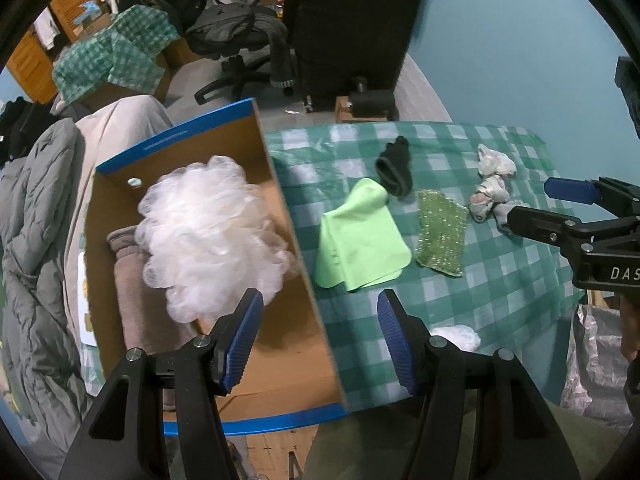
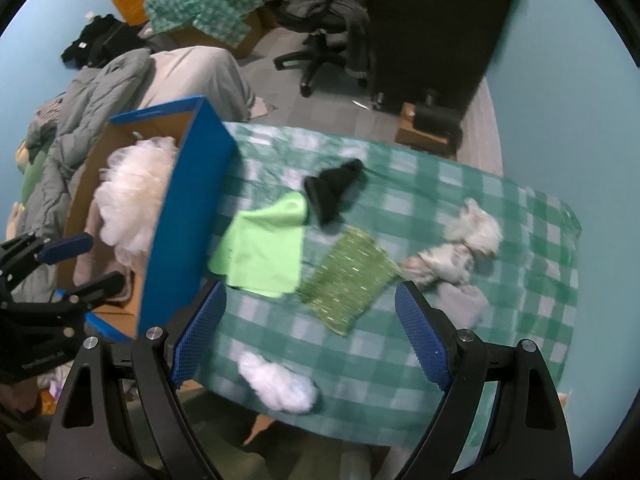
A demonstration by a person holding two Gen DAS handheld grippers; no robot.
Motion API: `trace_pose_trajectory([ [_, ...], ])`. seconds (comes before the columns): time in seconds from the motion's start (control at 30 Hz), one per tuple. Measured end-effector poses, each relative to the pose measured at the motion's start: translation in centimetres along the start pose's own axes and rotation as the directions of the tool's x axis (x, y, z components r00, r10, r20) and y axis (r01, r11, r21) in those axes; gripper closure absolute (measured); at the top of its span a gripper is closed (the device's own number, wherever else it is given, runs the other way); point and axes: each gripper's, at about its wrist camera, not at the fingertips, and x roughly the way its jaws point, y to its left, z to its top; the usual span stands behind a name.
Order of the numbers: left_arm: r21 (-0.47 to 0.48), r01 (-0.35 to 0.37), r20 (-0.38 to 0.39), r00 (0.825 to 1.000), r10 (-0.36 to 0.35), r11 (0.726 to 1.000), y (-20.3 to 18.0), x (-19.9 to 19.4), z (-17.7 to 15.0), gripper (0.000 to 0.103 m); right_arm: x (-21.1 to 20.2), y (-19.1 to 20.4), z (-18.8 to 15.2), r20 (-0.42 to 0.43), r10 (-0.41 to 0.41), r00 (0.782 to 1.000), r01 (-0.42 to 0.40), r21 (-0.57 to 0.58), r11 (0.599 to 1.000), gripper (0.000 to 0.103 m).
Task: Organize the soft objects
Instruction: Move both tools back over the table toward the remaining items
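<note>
Both grippers hover empty, fingers spread: bring your right gripper down on the sparkly green cloth, pinch mid-fold, then carry it to the box.

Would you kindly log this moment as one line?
left claw: open, empty | right claw: open, empty | box: white pouf inside | tablecloth: lime cloth waiting

looks like a lived-in room at home, doubling as a workspace; teal walls, an office chair heaped with dark clothes, a grey quilted jacket slung nearby. there's a green checked tablecloth, wooden cupboards behind; clutter everywhere.
</note>
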Motion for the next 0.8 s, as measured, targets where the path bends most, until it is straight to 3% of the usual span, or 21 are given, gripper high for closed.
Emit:
trace_pose_trajectory([
  [0.8,0.077,0.003,-0.058,0.998,0.001,0.997,-8.0,3.9,3.3,0.031,1.1,-13.6,-3.1,-0.038,-0.059,0.998,0.064,0.135,0.989,0.016],
])
